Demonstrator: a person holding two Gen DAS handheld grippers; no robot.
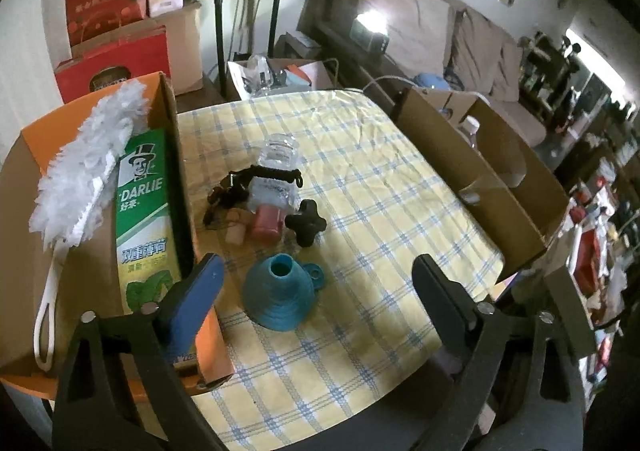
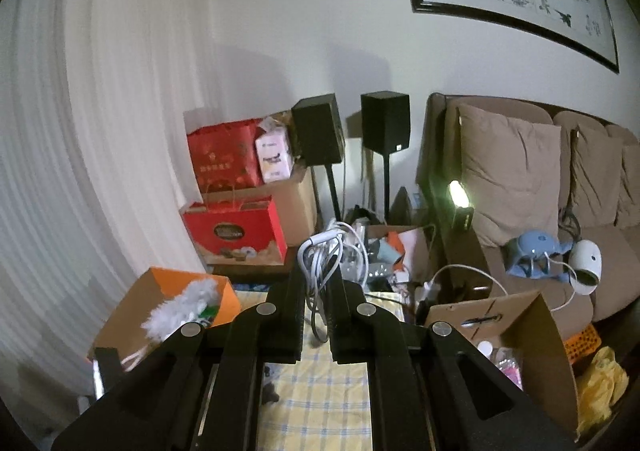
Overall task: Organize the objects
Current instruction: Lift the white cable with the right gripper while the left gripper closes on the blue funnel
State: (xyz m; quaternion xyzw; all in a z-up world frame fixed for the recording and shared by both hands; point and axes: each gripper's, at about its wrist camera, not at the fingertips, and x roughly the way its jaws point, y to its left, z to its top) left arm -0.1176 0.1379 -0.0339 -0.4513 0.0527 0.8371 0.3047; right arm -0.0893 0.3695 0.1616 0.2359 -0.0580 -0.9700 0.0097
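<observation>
Just ahead of my left tool [image 1: 316,287], whose jaws stand wide with nothing between them, sits the teal plastic funnel [image 1: 278,295], mouth down, likely the next pick. My right tool [image 2: 316,315] is clamped on a coiled white cable [image 2: 322,263], lifted clear, I judge for boxing. Beyond the funnel lie a black cross-shaped knob [image 1: 306,221] and a clear plastic bottle [image 1: 276,171] on the desk's yellow checked cloth [image 1: 360,155]. The orange cardboard box [image 1: 168,155] holds a white fluffy duster [image 1: 88,155] and a green toothpaste carton [image 1: 144,211]. A brown sofa [image 2: 512,171] stands behind.
</observation>
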